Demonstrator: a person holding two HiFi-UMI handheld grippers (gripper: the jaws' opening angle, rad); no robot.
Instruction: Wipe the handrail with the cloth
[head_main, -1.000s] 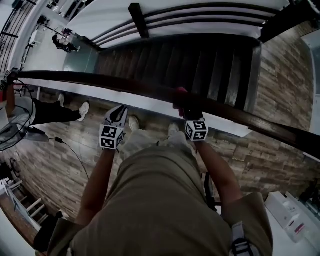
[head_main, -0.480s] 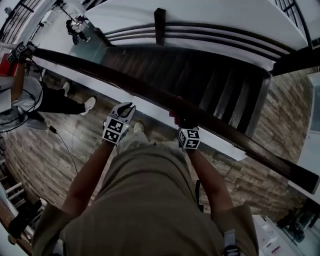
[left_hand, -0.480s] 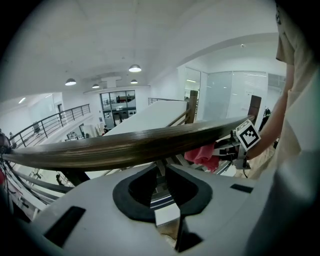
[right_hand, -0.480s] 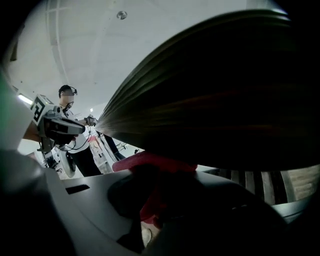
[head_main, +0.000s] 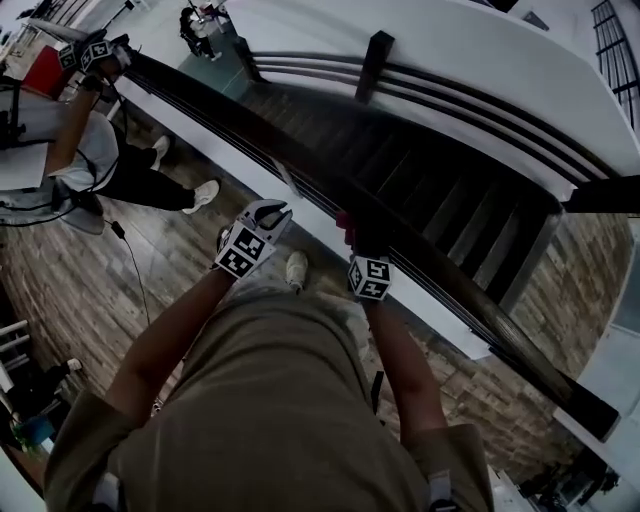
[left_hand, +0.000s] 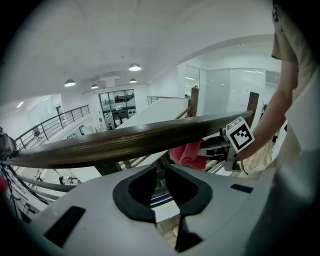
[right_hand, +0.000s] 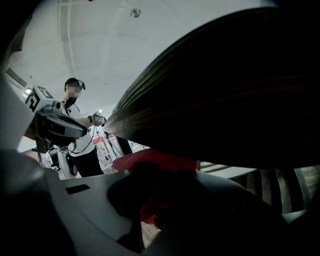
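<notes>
Head view shows the dark, polished wooden handrail (head_main: 480, 305) running from far left to near right. The crumpled red cloth (head_main: 345, 220) sits against its near edge about midway along. In the right gripper view the cloth (right_hand: 150, 162) is bunched between that tool's jaws, which are closed tight on it, with the rail's underside just above. The left gripper view shows it touching the lower near face of the rail rather than the top. So the right tool (head_main: 358, 232) has the cloth clamped at the rail. The left tool (head_main: 272, 208) hovers just to its left, near the rail but apart from it, its jaws a little apart with nothing between them. Beyond the rail is a dark staircase (head_main: 440, 190). Under the rail runs a white ledge (head_main: 205, 145), with wood-patterned floor (head_main: 70, 270) on the near side, and at far left another person (head_main: 95, 150) holds tools at the same rail. The likeliest trouble, I judge, is the cloth working loose: drag along the wood could pull it from the jaws and send it down the stairwell. Held against the lower edge, it may also miss the top of the rail, and the hard jaw tips could scrape the finish if the bunch shifts. Wiping toward far left would eventually bring the tools close to the other person.
</notes>
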